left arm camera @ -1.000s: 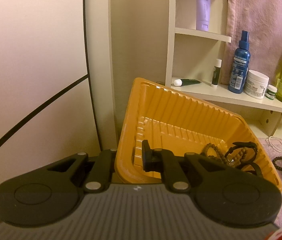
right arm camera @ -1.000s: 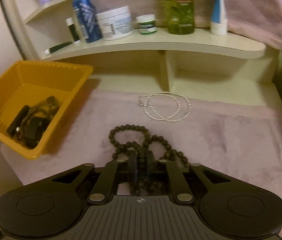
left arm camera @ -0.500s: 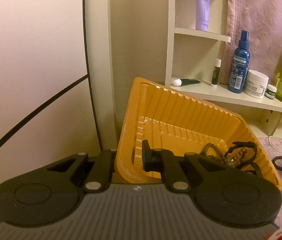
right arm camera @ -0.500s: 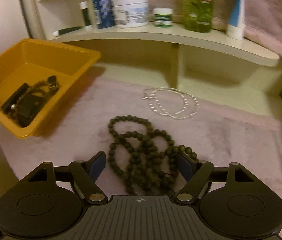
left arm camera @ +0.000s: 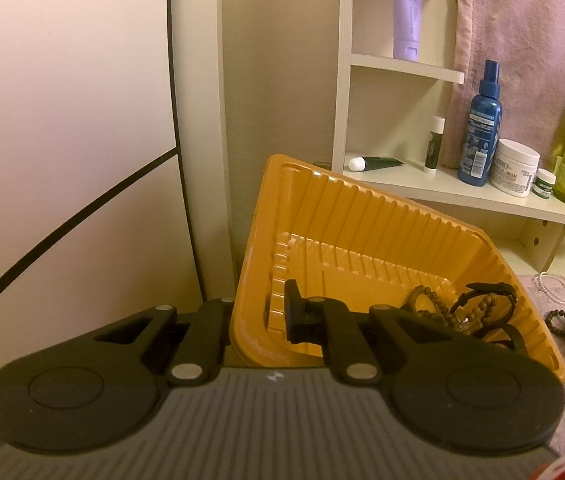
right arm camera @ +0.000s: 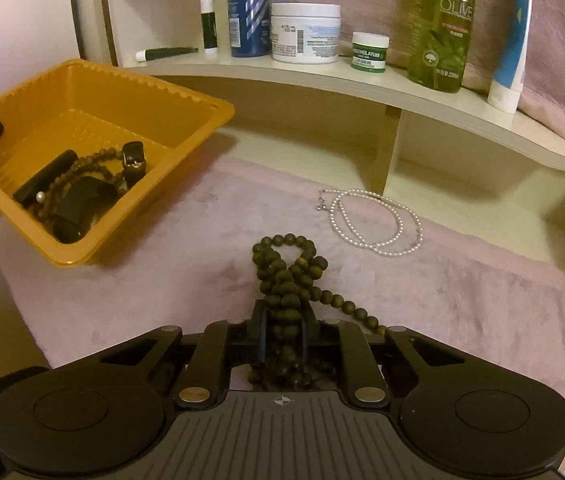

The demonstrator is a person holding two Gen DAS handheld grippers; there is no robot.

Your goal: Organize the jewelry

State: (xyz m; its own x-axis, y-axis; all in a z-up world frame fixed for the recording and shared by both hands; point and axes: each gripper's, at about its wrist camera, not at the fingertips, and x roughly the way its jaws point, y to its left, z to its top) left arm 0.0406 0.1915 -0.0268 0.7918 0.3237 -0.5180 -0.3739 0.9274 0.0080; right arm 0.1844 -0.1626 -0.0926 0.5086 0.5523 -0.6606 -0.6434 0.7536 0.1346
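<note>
My left gripper (left arm camera: 258,312) is shut on the near wall of the orange tray (left arm camera: 362,208), one finger inside and one outside, and holds it tilted. Bead bracelets and a black band (right arm camera: 78,192) lie heaped in the tray's (right arm camera: 122,92) low corner. On the pink cloth, the jaws of my right gripper (right arm camera: 282,332) are closing on the dark bead necklace (right arm camera: 286,260). Its strands are bunched and pinched between the pads, and a loop and a tail trail ahead. A pearl necklace (right arm camera: 378,220) lies coiled further back to the right.
A curved cream shelf (right arm camera: 362,80) runs behind the pink cloth (right arm camera: 462,288), carrying a blue spray bottle (right arm camera: 247,8), a white jar (right arm camera: 305,32) and a green bottle (right arm camera: 442,28). Its support post (right arm camera: 386,148) stands just beyond the pearls. A pale wall lies left of the tray.
My right gripper spread wide around the dark bead necklace, then closed, gathering the spread-out strands into a tight bunch between its fingers. The left gripper and tray have not moved.
</note>
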